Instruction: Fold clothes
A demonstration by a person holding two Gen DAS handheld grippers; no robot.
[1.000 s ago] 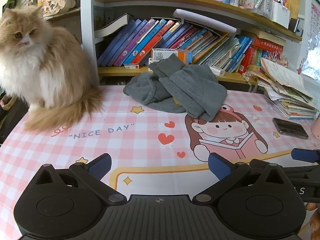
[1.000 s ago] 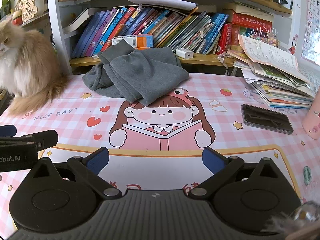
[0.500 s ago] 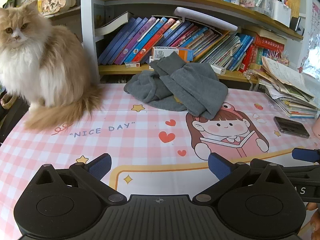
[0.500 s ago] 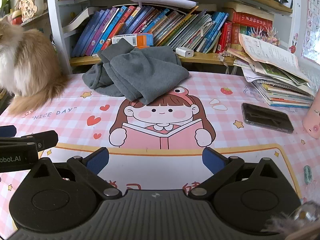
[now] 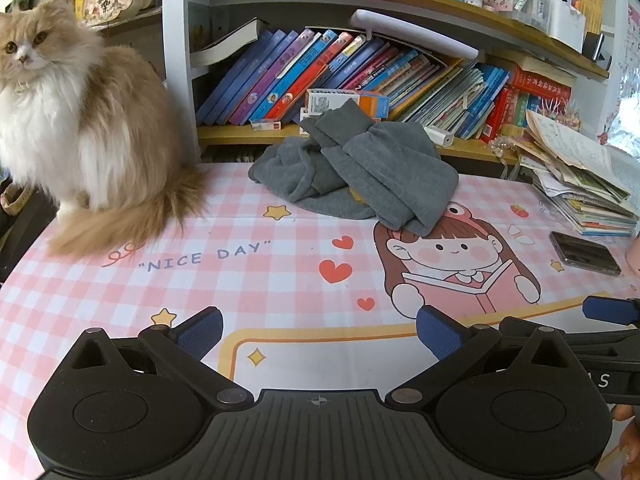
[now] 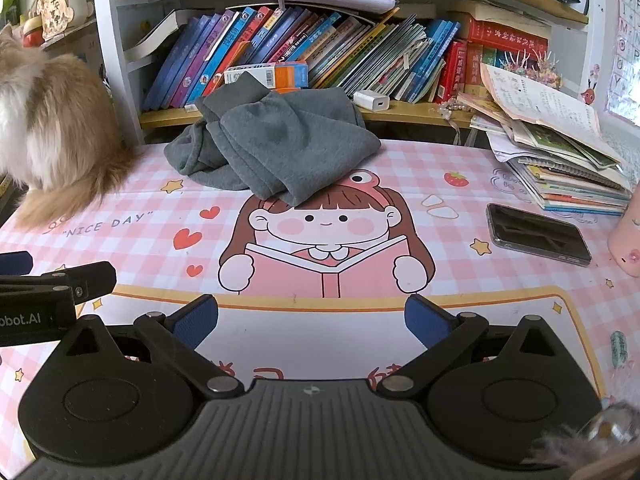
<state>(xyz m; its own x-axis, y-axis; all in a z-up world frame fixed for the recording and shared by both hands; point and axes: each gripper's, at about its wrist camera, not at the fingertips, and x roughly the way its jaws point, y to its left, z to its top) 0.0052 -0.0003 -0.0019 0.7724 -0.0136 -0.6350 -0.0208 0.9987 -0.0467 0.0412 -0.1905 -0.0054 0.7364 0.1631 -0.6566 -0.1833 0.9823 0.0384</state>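
Garment: grey sweatshirt lies in a crumpled heap at the far side of the table, just in front of the bookshelf, its near edge over the top of the cartoon girl printed on the pink checked cover.
Left hand-held gripper: fingers spread wide with nothing between them, low over the near edge of the table, well apart from the cloth.
Right hand-held gripper: also spread wide and empty, beside the left one, pointed at the heap.
Step in hand: the start, by my judgement; nothing is grasped and no fold shows in the cloth.
Next move calls for: reaching both forward to the heap, pinching two separate edges or corners, and drawing the garment toward the open middle of the table to spread it flat. Which part is hem, sleeve or collar I cannot tell from the bunching.
Nearby: cat sits on the table left of the heap, tail close to it; phone and stack of books lie to the right, so the spreading room is in the middle.
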